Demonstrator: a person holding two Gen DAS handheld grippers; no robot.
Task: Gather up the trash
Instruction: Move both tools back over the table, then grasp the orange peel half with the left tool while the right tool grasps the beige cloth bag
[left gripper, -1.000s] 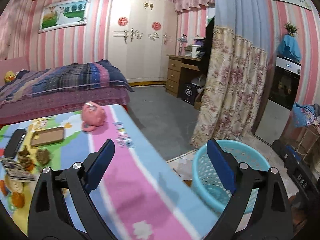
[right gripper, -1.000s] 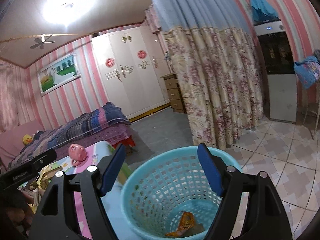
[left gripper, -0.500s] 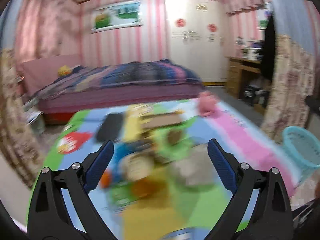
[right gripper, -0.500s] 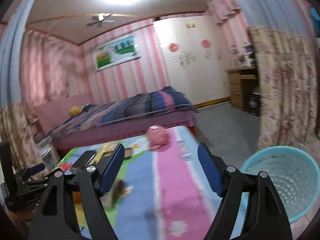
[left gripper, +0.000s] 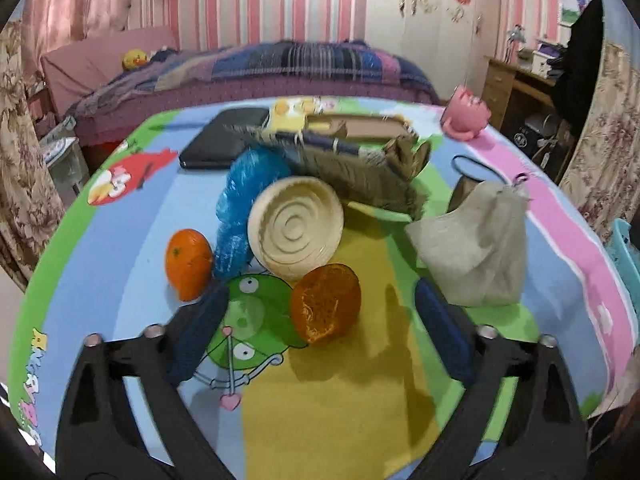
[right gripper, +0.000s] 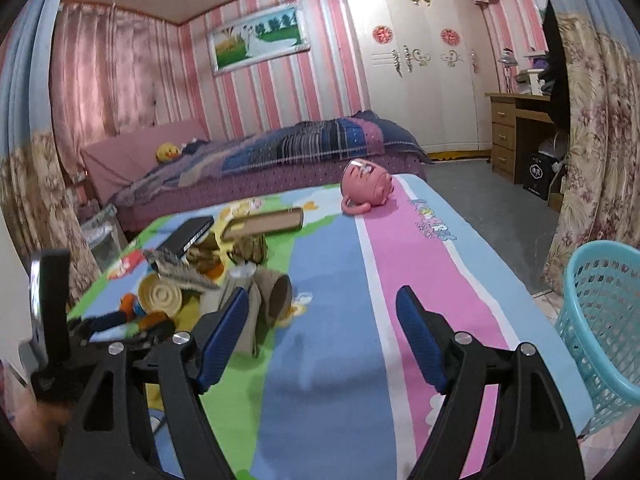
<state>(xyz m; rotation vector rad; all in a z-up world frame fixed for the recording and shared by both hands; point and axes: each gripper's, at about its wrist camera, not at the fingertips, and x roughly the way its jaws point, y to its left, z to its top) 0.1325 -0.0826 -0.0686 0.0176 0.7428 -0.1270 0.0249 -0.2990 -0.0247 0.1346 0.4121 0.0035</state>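
Note:
My left gripper (left gripper: 320, 294) hangs low over the cartoon tablecloth (left gripper: 120, 280), its jaws closing. A hollow orange peel half (left gripper: 326, 304) lies between the fingertips, and neither pad touches it. Around it sit a whole orange (left gripper: 189, 262), a cream paper bowl (left gripper: 296, 228), a blue crumpled wrapper (left gripper: 244, 204), brown crumpled scraps (left gripper: 360, 168) and a grey crumpled bag (left gripper: 476, 248). My right gripper (right gripper: 322, 294) is open over the blue and pink stripes with nothing between its fingers. The turquoise basket (right gripper: 600, 320) stands on the floor to its right.
A pink cup (left gripper: 466, 114), a black notebook (left gripper: 224, 138) and a flat brown case (right gripper: 264, 224) lie at the table's far side. A cardboard tube (right gripper: 276, 292) lies near the pile. A bed (right gripper: 280, 152) is behind, a floral curtain (right gripper: 592, 140) at right.
Both views have swung left from the basket to the table. My left gripper has come down onto the trash pile and its jaws have narrowed around the orange peel.

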